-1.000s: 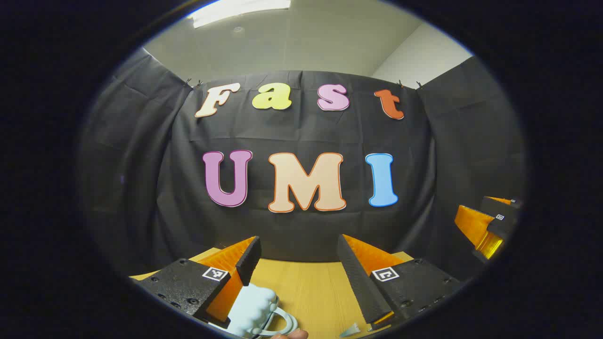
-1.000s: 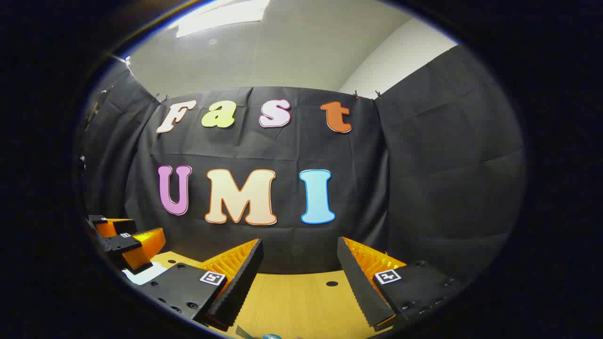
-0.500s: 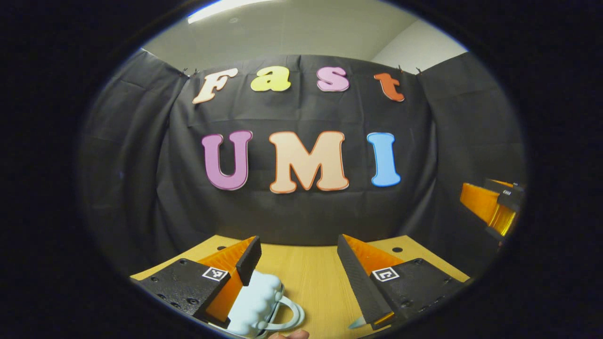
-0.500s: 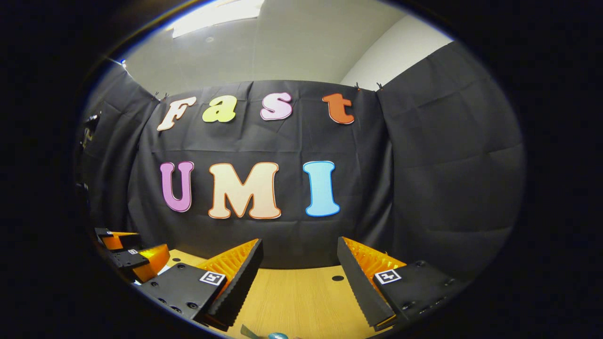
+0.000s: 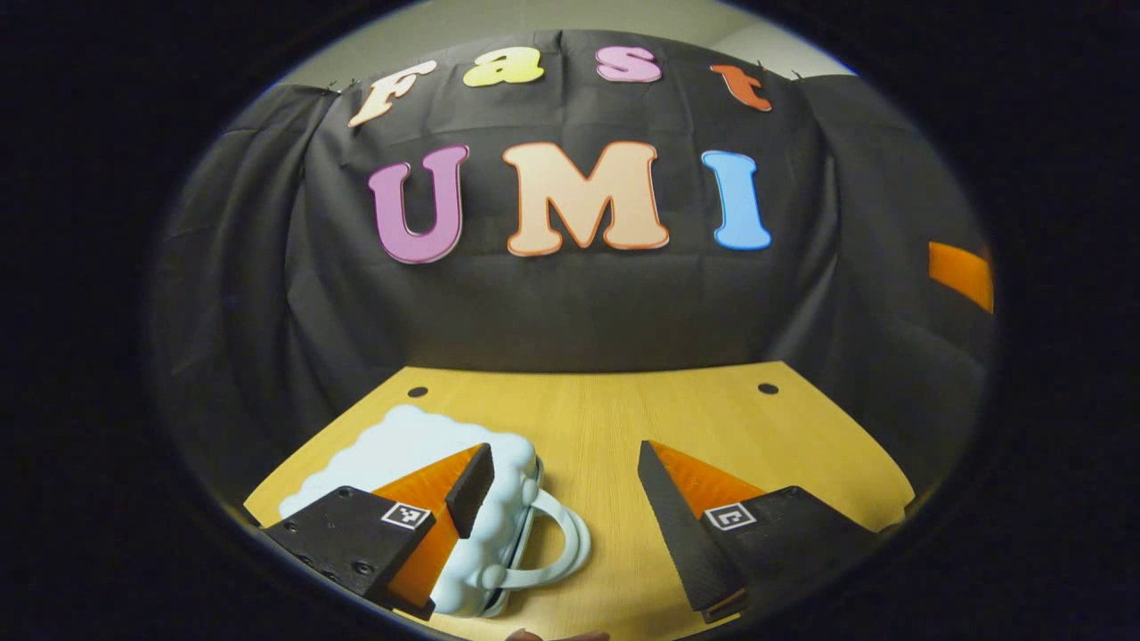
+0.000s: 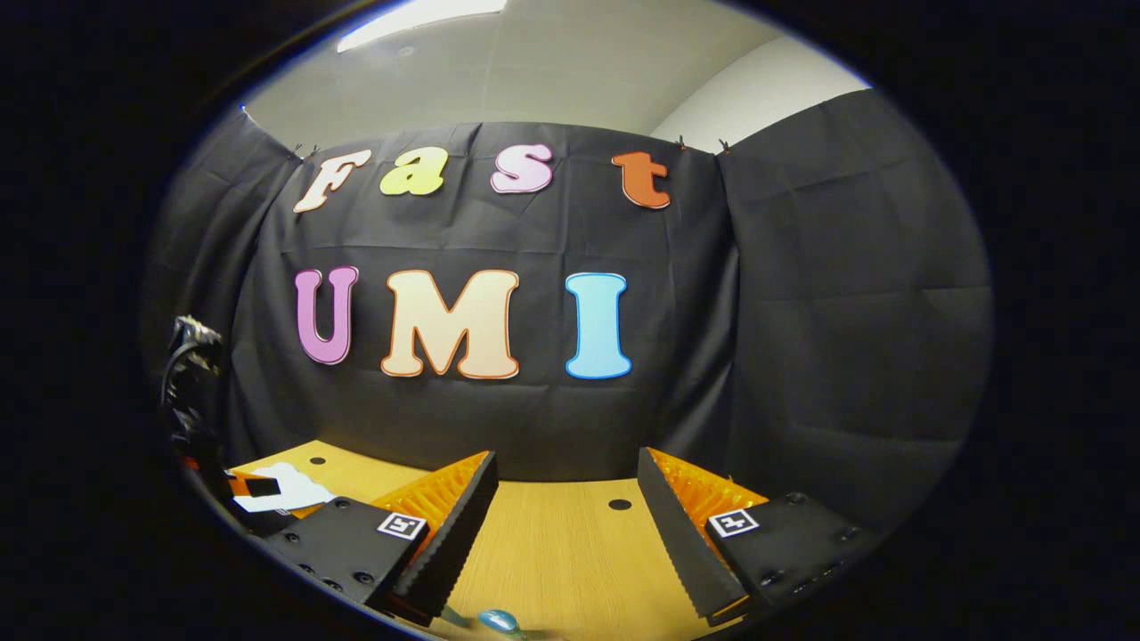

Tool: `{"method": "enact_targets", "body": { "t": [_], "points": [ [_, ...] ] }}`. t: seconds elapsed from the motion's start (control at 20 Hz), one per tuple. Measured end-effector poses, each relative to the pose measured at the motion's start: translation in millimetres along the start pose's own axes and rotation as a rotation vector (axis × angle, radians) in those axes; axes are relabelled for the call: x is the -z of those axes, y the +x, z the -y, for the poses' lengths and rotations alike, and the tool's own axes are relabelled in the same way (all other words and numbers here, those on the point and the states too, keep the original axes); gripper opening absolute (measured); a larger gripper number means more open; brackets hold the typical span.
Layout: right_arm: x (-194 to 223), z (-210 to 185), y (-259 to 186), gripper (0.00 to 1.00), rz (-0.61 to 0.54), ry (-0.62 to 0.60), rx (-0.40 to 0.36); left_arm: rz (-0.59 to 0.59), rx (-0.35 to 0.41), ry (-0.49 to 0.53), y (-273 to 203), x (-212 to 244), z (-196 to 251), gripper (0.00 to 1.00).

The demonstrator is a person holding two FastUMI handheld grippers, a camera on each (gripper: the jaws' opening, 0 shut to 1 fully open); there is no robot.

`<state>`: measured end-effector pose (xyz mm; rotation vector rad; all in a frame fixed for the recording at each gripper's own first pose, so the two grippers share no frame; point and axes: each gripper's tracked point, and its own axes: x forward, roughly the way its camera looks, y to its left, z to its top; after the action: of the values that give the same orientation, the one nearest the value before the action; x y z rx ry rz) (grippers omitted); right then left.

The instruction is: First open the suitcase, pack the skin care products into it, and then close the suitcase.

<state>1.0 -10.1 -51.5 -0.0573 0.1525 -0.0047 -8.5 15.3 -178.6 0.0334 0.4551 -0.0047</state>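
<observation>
A pale blue, cloud-shaped suitcase (image 5: pixel 419 445) lies flat and shut on the wooden table (image 5: pixel 623 418), its loop handle (image 5: pixel 557 552) pointing right. My left gripper (image 5: pixel 563 476) is open above the table. Its left finger (image 5: pixel 468 485) hangs over the suitcase's right edge, and nothing is between the fingers. In the right gripper view the suitcase (image 6: pixel 287 488) shows pale at the far left, with part of the left gripper (image 6: pixel 254 488) over it. My right gripper (image 6: pixel 566 499) stands open over bare table. A small blue rounded item (image 6: pixel 497 620) lies at the bottom edge.
Black cloth walls close the table on the back and both sides. Small round holes (image 5: pixel 768 388) mark the tabletop near its far edge. An orange part of the other gripper (image 5: pixel 960 274) shows at the right edge of the left gripper view.
The left gripper view has tipped downward, bringing the whole suitcase and more of the table into sight. The right gripper view has tipped down a little. Both grippers stay open.
</observation>
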Motion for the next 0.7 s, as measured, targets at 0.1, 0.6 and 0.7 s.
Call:
{"method": "enact_targets", "body": {
  "t": [0.1, 0.6, 0.7],
  "points": [
    [2.4, -1.7, -0.8, 0.99, -0.009, -0.013, -0.002, -0.072, 0.004, -0.014, 6.2, 23.0, 1.1, 0.95],
    [12.2, 4.4, -3.7, 0.99, -0.041, -0.055, 0.013, -0.301, 0.028, -0.039, 27.4, 90.2, 12.7, 0.96],
    [13.6, 4.0, -3.5, 0.99, -0.046, -0.058, 0.012, -0.337, 0.019, -0.025, 33.9, 102.2, 14.0, 0.96]
  ]
}}
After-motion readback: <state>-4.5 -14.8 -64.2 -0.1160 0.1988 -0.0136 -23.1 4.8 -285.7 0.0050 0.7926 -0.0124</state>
